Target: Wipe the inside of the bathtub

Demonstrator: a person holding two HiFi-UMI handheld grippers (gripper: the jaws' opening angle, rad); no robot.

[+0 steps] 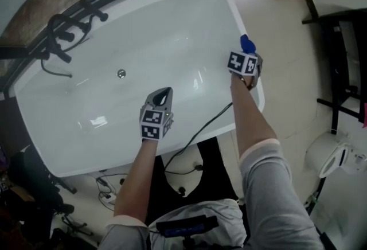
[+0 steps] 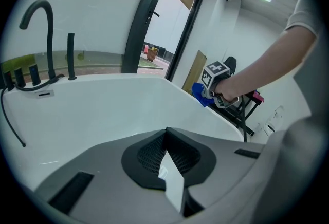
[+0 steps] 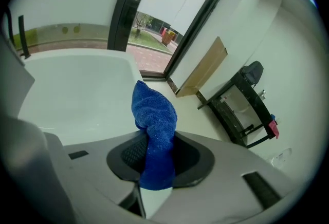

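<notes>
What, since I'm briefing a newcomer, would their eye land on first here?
The big white bathtub fills the head view. A bright blue cloth stands out, pinched in the right gripper at the tub's right rim. The left gripper, shut on nothing, hangs over the tub's near side.

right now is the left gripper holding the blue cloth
No, the left gripper has its jaws together on nothing, while the blue cloth is clamped in the right gripper.
</notes>
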